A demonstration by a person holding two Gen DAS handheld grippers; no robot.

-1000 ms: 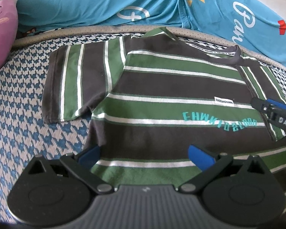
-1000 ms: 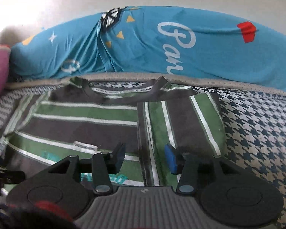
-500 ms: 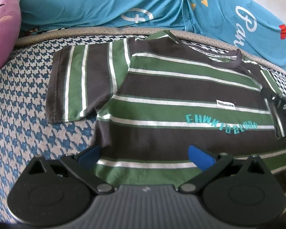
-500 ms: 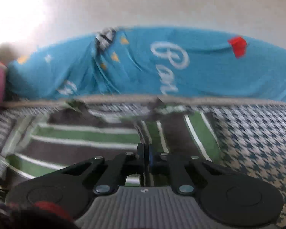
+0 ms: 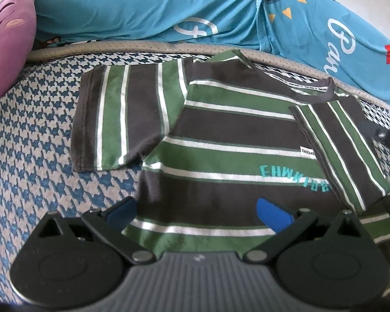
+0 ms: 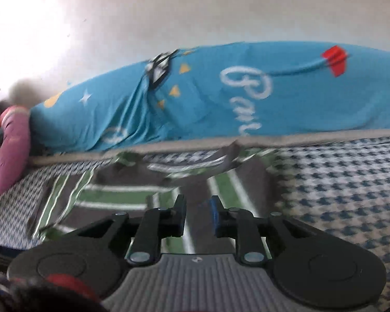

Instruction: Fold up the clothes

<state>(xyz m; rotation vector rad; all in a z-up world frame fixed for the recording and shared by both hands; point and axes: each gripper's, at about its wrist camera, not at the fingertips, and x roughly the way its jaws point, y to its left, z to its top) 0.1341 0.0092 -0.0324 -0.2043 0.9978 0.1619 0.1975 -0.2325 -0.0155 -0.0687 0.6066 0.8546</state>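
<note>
A T-shirt (image 5: 221, 140) with green, dark grey and white stripes lies flat on the houndstooth bed cover (image 5: 39, 156). One sleeve (image 5: 122, 114) is spread out to the left. The other sleeve (image 5: 338, 150) lies folded over the chest, covering part of the teal lettering. My left gripper (image 5: 196, 212) is open above the shirt's lower hem with nothing between its fingers. My right gripper (image 6: 197, 209) is open by a narrow gap above the folded sleeve (image 6: 236, 182), in a blurred view. Part of the right gripper (image 5: 382, 135) shows at the shirt's right edge.
A teal printed duvet (image 5: 169, 7) is bunched along the far side of the bed, behind a grey piped edge (image 5: 117, 48). A purple plush cushion (image 5: 5, 39) sits at the far left. A pale wall (image 6: 195, 13) rises behind. Bare cover extends right of the shirt (image 6: 338, 182).
The right gripper shut on the right sleeve, carried it over the chest, then opened and let it go; the sleeve now lies folded on the shirt. The left gripper stayed open and barely moved.
</note>
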